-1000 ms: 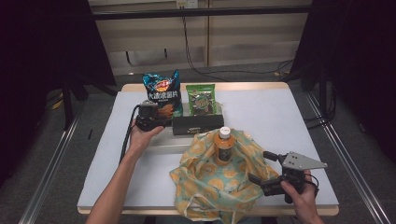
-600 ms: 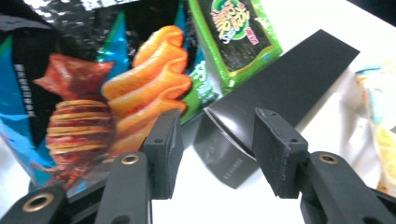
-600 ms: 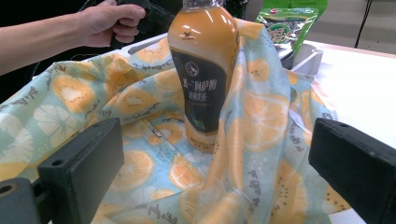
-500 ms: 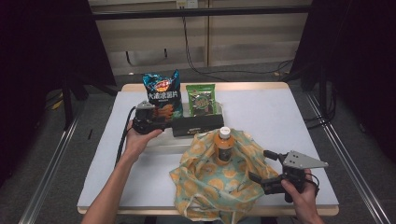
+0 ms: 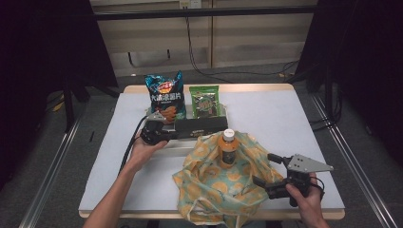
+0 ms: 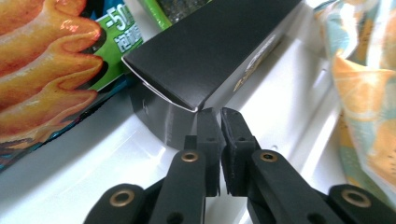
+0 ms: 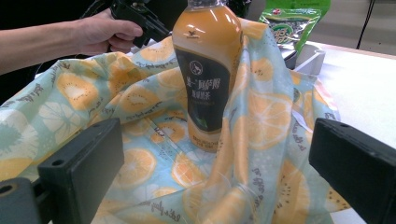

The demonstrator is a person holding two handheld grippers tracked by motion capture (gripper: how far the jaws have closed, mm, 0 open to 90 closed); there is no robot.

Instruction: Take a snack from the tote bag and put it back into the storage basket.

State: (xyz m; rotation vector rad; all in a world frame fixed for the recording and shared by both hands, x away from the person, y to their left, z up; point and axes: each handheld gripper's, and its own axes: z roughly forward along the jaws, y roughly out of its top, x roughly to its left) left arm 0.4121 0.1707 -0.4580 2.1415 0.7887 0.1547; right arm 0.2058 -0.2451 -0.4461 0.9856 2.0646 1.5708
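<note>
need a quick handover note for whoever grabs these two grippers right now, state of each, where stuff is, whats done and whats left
Left gripper: its jaws have just been closing and now stand shut with nothing between them, tips at the near corner of the black box.
Right gripper: open, holding nothing, at the right edge of the fruit-print bag.
Things: the bottle stands upright in the bag. The chip bag and green snack pack stand behind the box.
Done: bottle is in the bag.
Left, probably: box and both snacks still outside the bag; regrip the box first.
</note>
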